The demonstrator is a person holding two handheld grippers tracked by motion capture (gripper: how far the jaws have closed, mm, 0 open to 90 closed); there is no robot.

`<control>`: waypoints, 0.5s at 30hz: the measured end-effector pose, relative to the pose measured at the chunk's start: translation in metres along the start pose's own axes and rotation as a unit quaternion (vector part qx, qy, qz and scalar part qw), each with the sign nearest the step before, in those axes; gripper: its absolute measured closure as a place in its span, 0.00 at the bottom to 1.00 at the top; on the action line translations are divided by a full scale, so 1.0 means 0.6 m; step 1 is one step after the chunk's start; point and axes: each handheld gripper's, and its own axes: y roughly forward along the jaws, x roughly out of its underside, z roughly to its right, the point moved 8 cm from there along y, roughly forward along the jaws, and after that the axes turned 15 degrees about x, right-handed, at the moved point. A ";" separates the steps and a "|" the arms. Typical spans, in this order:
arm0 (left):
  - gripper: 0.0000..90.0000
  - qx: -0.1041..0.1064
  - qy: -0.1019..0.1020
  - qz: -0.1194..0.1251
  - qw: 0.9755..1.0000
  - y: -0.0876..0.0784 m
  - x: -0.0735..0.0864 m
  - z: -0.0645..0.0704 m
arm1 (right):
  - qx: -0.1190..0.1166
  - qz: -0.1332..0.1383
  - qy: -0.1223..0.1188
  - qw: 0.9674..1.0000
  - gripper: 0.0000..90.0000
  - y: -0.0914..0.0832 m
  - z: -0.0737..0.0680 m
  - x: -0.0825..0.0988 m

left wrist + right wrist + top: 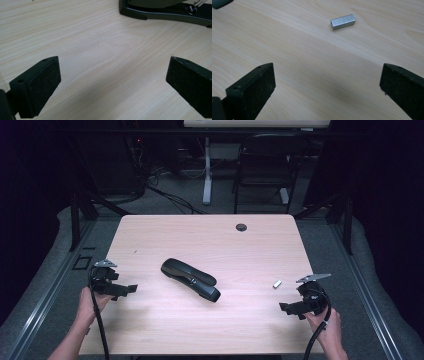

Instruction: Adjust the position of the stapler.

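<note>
A black stapler (190, 278) lies slantwise in the middle of the light wooden table (210, 240); its base edge crosses the top of the left gripper view (165, 12). A small silver strip of staples (277, 283) rests toward the right, also ahead of the right jaws (343, 21). My left gripper (131, 289) hovers near the table's left edge, open and pointing at the stapler, nothing between its pads (42, 85). My right gripper (285, 308) sits at the front right, open and empty, the staples just beyond it.
A round cable hole (241, 227) sits near the table's far edge. Behind the table stand a dark chair (265, 167) and a white desk leg (206, 175). Black frame posts flank both sides. Cables trail from both grippers toward the front edge.
</note>
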 end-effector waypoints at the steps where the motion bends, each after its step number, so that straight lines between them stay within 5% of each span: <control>1: 0.00 0.001 0.000 0.000 1.000 0.000 0.000 -0.001 | -0.001 -0.002 -0.005 1.000 0.00 0.000 -0.001 0.000; 15: 0.00 0.026 0.019 0.002 0.999 0.007 -0.003 0.008 | -0.010 0.007 -0.020 1.000 0.01 -0.009 -0.023 -0.008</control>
